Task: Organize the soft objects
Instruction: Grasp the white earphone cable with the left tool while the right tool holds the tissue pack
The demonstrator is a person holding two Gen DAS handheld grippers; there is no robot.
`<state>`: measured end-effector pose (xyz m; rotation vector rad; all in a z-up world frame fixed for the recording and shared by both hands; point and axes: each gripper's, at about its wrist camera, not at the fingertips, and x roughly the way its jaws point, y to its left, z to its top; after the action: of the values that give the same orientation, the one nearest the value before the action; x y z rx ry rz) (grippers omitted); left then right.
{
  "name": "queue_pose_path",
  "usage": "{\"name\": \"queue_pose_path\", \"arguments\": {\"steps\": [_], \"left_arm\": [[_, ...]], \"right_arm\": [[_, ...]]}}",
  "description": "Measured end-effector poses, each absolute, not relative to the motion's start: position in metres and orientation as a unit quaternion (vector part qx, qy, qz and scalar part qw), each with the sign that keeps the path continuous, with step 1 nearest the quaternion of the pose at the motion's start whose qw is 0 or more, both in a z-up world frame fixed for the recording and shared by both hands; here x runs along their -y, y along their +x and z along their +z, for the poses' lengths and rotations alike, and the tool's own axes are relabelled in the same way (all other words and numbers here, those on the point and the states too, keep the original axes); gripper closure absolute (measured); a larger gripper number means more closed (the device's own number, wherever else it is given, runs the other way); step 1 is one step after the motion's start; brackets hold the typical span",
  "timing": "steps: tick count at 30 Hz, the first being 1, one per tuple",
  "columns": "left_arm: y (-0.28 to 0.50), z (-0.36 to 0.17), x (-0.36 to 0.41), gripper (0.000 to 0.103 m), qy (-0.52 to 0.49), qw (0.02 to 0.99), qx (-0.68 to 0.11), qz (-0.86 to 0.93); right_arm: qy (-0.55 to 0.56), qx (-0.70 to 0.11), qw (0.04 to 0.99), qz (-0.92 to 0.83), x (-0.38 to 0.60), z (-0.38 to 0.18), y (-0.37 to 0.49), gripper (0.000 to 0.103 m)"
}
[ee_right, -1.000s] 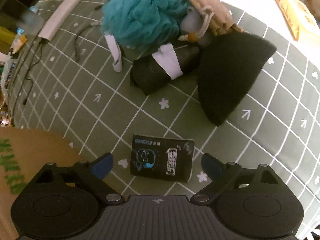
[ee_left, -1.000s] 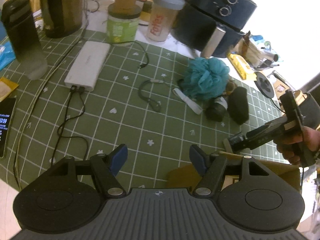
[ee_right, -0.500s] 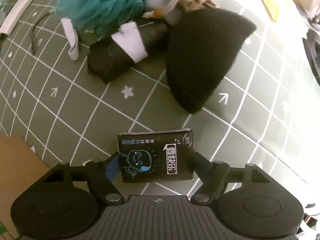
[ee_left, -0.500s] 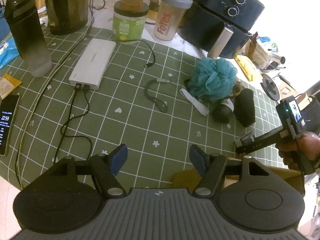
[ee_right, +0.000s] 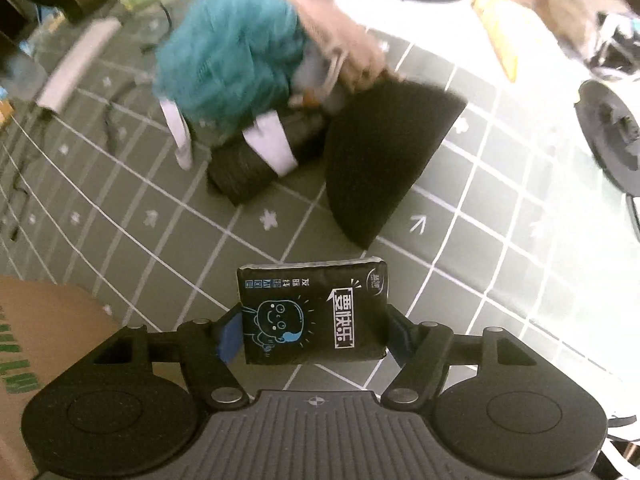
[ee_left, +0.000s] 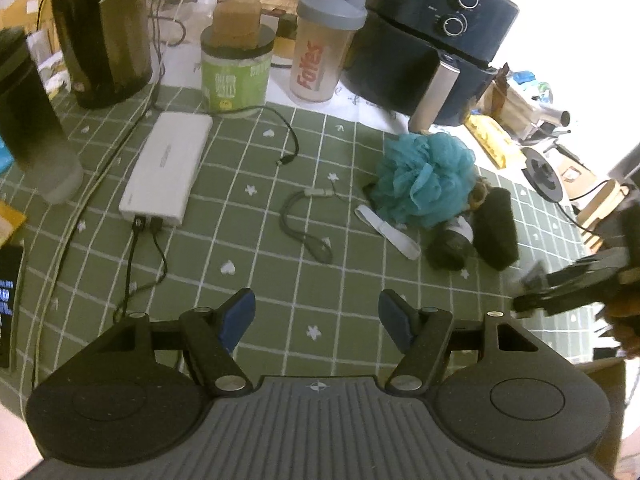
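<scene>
Tissue pack (ee_right: 314, 312), a second ago lying on the worktop (ee_right: 460, 240) ahead of the parted right claw (ee_right: 314, 334), is now clamped and lifted; left claw (ee_left: 316, 314) stays apart, empty.

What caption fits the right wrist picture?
Right claw shut on black tissue pack, teal bath pouf behind.

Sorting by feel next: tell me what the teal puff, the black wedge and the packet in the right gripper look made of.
Teal puff: gathered plastic mesh, ruffled folds, likely a bath loofah.
Black wedge: matte, fuzzy surface, probably foam or sponge.
Packet: glossy printed plastic film, slightly pillowed, seemingly tissues, pinched in the right gripper.
</scene>
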<state>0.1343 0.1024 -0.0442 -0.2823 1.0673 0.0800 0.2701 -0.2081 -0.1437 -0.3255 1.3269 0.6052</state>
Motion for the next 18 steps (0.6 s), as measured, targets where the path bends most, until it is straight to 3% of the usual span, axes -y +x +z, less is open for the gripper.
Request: {"name": "queue_pose_path", "arguments": {"steps": [18], "left_arm": [[0.208,-0.094,-0.095,0.036,0.016,0.872,-0.489,-0.017]], "right_arm": [[-0.011,-0.538,0.807,0.243,0.279,-0.074,0.243,0.031]]}}
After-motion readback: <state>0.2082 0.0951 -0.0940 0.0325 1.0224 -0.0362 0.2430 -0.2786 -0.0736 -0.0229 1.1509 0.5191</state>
